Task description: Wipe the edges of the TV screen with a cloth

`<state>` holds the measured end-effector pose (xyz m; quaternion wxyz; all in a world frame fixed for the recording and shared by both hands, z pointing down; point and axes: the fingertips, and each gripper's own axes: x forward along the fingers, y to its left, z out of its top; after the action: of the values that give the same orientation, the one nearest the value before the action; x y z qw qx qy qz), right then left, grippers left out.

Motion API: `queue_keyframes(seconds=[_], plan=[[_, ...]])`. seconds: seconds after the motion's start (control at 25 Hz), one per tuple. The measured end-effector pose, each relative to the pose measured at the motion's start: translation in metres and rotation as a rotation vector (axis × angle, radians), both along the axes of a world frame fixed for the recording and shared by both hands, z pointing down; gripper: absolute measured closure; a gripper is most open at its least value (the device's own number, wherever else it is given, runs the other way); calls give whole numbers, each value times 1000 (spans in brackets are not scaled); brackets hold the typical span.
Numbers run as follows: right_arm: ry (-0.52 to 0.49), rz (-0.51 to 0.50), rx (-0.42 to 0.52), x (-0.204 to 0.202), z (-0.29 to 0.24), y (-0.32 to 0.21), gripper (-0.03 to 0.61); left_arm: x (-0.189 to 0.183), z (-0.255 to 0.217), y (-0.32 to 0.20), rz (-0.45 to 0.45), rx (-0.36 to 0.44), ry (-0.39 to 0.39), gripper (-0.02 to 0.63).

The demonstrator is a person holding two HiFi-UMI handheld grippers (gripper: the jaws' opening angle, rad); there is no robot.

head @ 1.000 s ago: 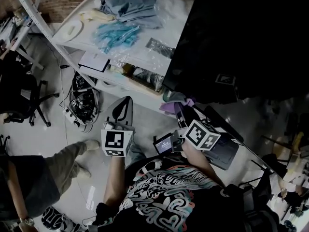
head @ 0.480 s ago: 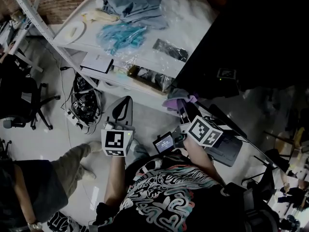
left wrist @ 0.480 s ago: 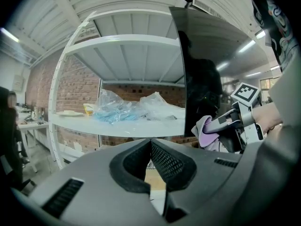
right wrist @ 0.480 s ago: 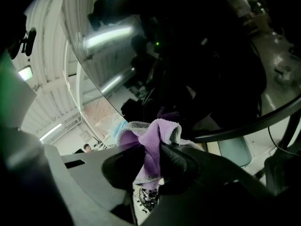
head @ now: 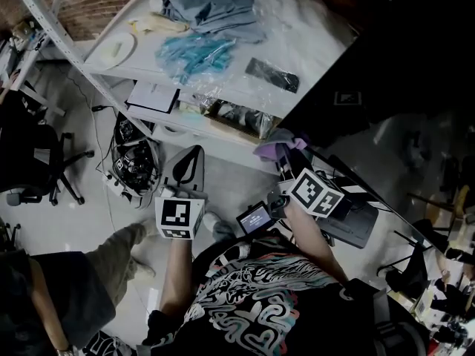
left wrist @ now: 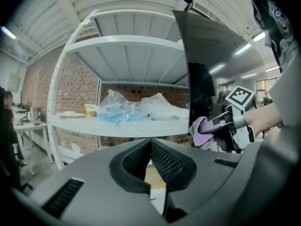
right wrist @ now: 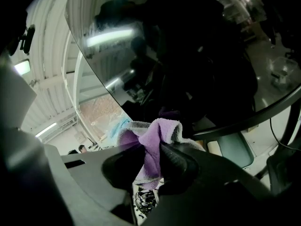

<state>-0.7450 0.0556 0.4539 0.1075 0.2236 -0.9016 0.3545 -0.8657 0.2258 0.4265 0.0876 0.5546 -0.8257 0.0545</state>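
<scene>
The TV screen (head: 386,58) is a big black panel at the upper right of the head view, standing on the white shelf unit (head: 223,80). A purple cloth (head: 277,149) sits at the screen's lower left corner, pinched in my right gripper (head: 281,162). In the right gripper view the cloth (right wrist: 153,135) bunches between the shut jaws of my right gripper (right wrist: 153,149), just under the dark glass of the TV screen (right wrist: 178,55). My left gripper (head: 191,158) hangs apart to the left, over the floor. Seen in its own view, my left gripper (left wrist: 150,144) is shut and holds nothing.
Plastic bags (head: 193,50), folded cloth and a plate (head: 115,49) lie on the shelf. A tangle of cables (head: 133,162) sits on the floor below it, an office chair (head: 37,154) stands at the left, and another person (head: 67,280) is at the lower left.
My right gripper and the cloth have crept slightly up and right, staying at the screen's lower corner. The left gripper has held still. The person at the lower left has shifted down.
</scene>
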Motion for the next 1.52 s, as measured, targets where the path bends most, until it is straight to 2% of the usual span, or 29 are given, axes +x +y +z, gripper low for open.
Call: queue_keyframes(seconds=[0.32, 0.48, 0.56, 0.72, 0.88, 1.0, 1.2, 1.52], plan=[[0, -18, 94, -15, -3, 12, 471, -6, 3, 10, 37, 18, 14, 595], [24, -51, 194, -15, -10, 23, 471, -5, -9, 4, 57, 62, 21, 595], [33, -39, 242, -5, -16, 26, 471, 2, -15, 1, 95, 53, 16, 595], [48, 9, 342, 22, -27, 28, 471, 20, -31, -13, 162, 70, -13, 595], [72, 82, 511, 59, -51, 24, 471, 42, -36, -22, 197, 77, -26, 595], [81, 104, 592, 90, -66, 28, 471, 64, -42, -25, 217, 72, -52, 595], [72, 126, 612, 147, -79, 40, 471, 101, -58, -13, 197, 82, -77, 595], [75, 143, 622, 240, -84, 70, 471, 197, -66, 9, 238, 87, -91, 595]])
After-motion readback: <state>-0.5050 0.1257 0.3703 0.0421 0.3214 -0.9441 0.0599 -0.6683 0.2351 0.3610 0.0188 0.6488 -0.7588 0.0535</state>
